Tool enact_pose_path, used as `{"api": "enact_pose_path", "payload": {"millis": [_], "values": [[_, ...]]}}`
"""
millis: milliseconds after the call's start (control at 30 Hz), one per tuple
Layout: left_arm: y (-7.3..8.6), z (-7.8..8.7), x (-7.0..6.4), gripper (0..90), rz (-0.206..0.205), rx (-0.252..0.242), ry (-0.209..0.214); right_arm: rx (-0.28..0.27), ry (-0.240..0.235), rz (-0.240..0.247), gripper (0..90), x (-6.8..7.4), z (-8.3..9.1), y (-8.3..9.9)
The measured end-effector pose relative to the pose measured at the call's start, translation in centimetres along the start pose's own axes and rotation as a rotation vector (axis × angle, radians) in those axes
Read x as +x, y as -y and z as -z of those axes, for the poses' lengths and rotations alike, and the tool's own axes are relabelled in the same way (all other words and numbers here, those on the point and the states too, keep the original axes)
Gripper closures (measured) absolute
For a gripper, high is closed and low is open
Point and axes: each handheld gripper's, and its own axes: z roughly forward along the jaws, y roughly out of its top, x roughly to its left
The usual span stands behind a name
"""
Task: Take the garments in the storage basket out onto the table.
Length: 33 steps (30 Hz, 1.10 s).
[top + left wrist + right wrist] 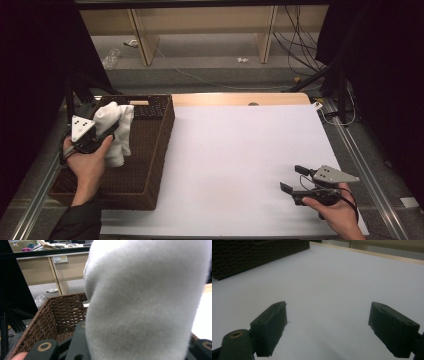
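Note:
A white fluffy cloth point(116, 131) hangs over the dark wicker basket point(159, 150) at the table's left, with my left gripper point(102, 136) shut on it. In the left gripper view the cloth point(145, 300) bulges up between the black jaws, above the basket's woven wall point(60, 312). My right gripper point(295, 179) rests open above the white sheet point(235, 165) at the front right, nothing between its fingers. Its own view has both fingers point(270, 325) spread wide over the bare sheet point(332, 290), and the basket's side point(249, 255) at the upper left.
The white sheet covers most of the wooden table point(240, 99). Beyond the table are a grey floor with cables point(295, 50) and wooden desk legs point(145, 40). Metal rails point(365, 165) run along both sides of the table.

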Motion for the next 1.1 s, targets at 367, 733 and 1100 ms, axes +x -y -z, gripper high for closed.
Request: {"api": "enact_pose_path", "payload": {"millis": [367,733,1100], "values": [[-0.7,-0.2,-0.7,69.1,0.006,-0.026,0.007,0.0,-0.001,-0.001,16.1,0.0,0.0,0.0],[-1.3,-0.2,-1.1,69.1,0.007,-0.045,0.011,-0.002,-0.002,-0.005,16.1,0.0,0.0,0.0],[-1.8,-0.5,-1.9,69.1,0.004,-0.069,0.024,-0.001,0.001,-0.005,16.0,0.0,0.0,0.0]]}}
